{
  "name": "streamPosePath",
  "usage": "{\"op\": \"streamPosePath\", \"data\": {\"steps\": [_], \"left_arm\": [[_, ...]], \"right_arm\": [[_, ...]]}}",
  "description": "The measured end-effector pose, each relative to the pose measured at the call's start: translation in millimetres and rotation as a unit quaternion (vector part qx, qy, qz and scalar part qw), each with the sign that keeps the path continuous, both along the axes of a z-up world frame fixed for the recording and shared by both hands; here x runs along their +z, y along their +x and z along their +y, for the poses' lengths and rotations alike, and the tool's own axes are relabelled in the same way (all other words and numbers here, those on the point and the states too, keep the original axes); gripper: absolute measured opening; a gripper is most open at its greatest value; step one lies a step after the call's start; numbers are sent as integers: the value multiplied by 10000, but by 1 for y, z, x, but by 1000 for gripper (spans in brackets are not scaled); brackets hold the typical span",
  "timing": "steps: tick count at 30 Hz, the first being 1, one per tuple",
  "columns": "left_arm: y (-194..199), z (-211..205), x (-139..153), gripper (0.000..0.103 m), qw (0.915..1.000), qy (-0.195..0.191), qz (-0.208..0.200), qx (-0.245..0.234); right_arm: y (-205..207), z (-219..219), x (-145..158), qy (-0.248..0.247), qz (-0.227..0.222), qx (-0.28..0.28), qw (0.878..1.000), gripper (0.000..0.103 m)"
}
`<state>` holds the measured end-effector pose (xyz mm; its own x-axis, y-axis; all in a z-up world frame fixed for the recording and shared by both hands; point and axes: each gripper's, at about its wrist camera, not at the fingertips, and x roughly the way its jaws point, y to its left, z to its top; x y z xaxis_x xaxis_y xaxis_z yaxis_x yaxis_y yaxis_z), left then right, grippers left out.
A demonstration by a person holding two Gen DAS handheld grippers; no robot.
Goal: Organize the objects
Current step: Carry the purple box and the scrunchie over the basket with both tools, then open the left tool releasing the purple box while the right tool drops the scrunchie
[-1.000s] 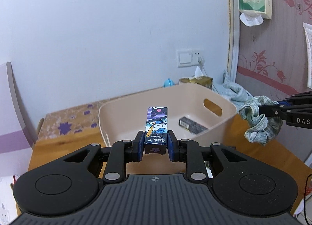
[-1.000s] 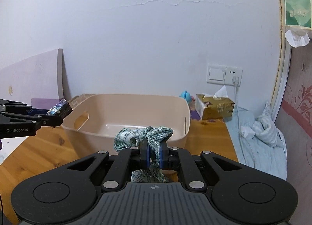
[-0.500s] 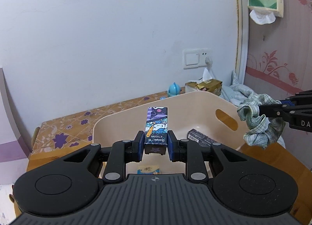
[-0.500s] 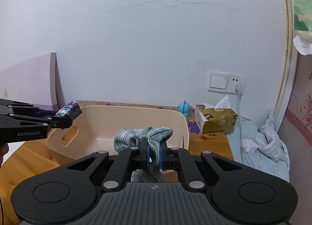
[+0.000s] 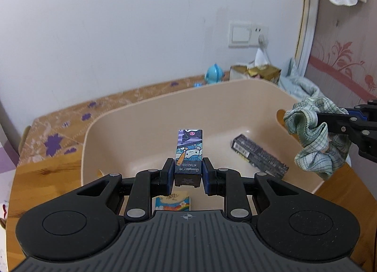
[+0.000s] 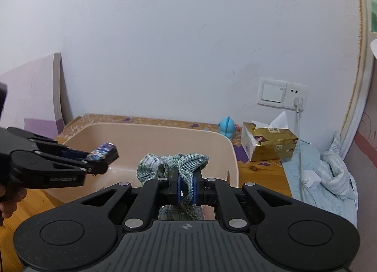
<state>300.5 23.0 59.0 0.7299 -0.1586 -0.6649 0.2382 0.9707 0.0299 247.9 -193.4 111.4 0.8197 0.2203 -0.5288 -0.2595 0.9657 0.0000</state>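
Observation:
My left gripper (image 5: 188, 174) is shut on a small cartoon-printed box (image 5: 189, 152) and holds it above the near part of the beige basin (image 5: 256, 90). It also shows in the right wrist view (image 6: 104, 152). My right gripper (image 6: 186, 188) is shut on a green checked scrunchie (image 6: 173, 166), held over the basin's right rim (image 6: 232, 152); the scrunchie also shows in the left wrist view (image 5: 313, 140). A dark long box (image 5: 260, 154) and a colourful small box (image 5: 173, 202) lie inside the basin.
The basin stands on a wooden table (image 5: 44, 177). Behind it are a gold tissue box (image 6: 268, 141), a blue toy (image 6: 227, 127), a wall socket with a plugged cable (image 6: 298, 103) and a crumpled light-blue cloth (image 6: 329, 175) at the right.
Both grippers have moved forward and over the basin, each still holding its object. The basin's inside and its two boxes now show more fully in the left view.

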Motion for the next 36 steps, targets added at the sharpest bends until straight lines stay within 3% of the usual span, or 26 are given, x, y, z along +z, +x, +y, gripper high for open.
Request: {"op": "streamPosePath", "data": {"steps": [15,20,25,27,31,33,35,36], "left_arm": [[32,-3,-28,25,9950,444,880,-136],[34,-5,-35,25,9922,676,1033,-167],[36,0,-35,26,9916,673,1097,-105],[36,1,-36,31,9913,727,1097,-102],[31,2,-30,69,9932,703,927,-9],[27,3,-24,74,9951,555,819,0],[24,4,-18,88,9960,510,734,92],[21,4,-15,89,9964,503,665,122]], "right_arm": [[37,32,-25,-820,694,470,9931,9],[41,42,-35,-1156,872,614,9876,9],[46,43,-41,-1219,1071,585,9850,12],[46,42,-41,-1203,1094,538,9852,20],[42,37,-37,-1149,1020,471,9870,39],[39,34,-33,-1101,945,447,9884,49],[32,31,-27,-1038,815,380,9905,64],[30,29,-24,-1023,758,350,9912,67]]}}
